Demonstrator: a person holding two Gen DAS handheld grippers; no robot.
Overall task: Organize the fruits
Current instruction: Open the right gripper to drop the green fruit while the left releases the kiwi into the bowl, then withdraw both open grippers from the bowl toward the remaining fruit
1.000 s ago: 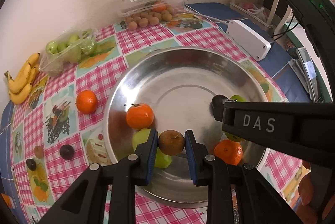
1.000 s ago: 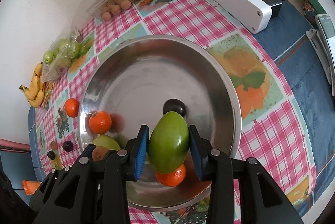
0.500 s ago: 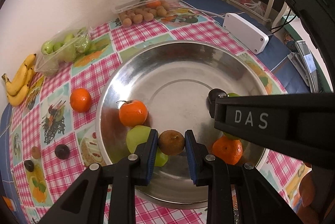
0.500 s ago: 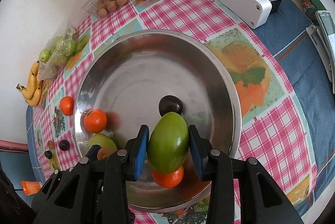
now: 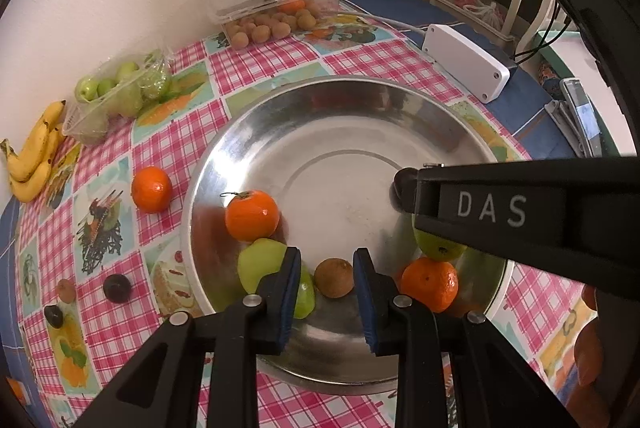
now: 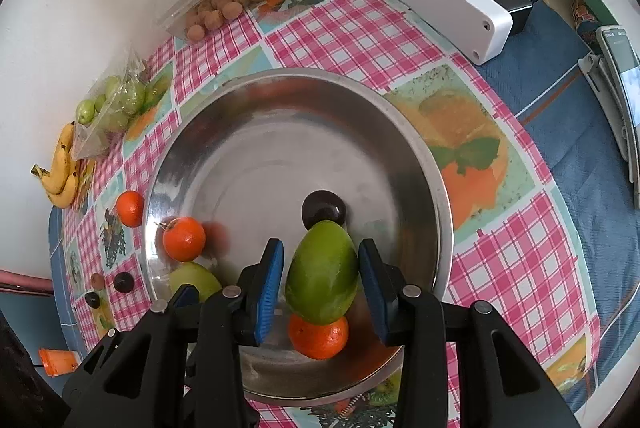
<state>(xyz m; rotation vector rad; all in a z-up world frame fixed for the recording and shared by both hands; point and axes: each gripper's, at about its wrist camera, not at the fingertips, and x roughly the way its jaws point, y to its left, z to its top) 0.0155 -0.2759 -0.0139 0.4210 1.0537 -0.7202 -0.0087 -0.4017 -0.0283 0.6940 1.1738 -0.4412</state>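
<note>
Steel bowl [image 5: 340, 99] on the checked tabletop [image 5: 180, 147], already loaded with a stemmed tangerine [image 5: 251, 215], a green apple [image 5: 260, 264] and a dark plum [image 6: 323, 209]. Judged to be the drop-off step, with both loads at the bowl's near side.

Left tool [image 5: 327, 260]: spread wide, with clear gaps either side of the brown kiwi [image 5: 334, 278]. Kiwi down on the bowl floor, just beside the apple, gripped by nothing.

Right tool [image 6: 321, 248]: framing the green mango [image 6: 322, 276], with only hairline slivers at each pad. Cannot tell whether pinching or just let go. Mango propped on a second tangerine [image 6: 319, 338], its far end touching or just short of the plum.

Long axis of the mango in line with the tool's fingers: narrower end pointing away toward the bowl's middle, broader end back toward the camera and riding up on the tangerine, so tilted rather than flat.

Next, probably: open fully if not yet done, lift both tools straight back without nudging the mango off its perch, then go for the loose tangerine [image 5: 151, 189] and the small dark fruit [image 5: 117, 288] out on the tabletop at the left.
</note>
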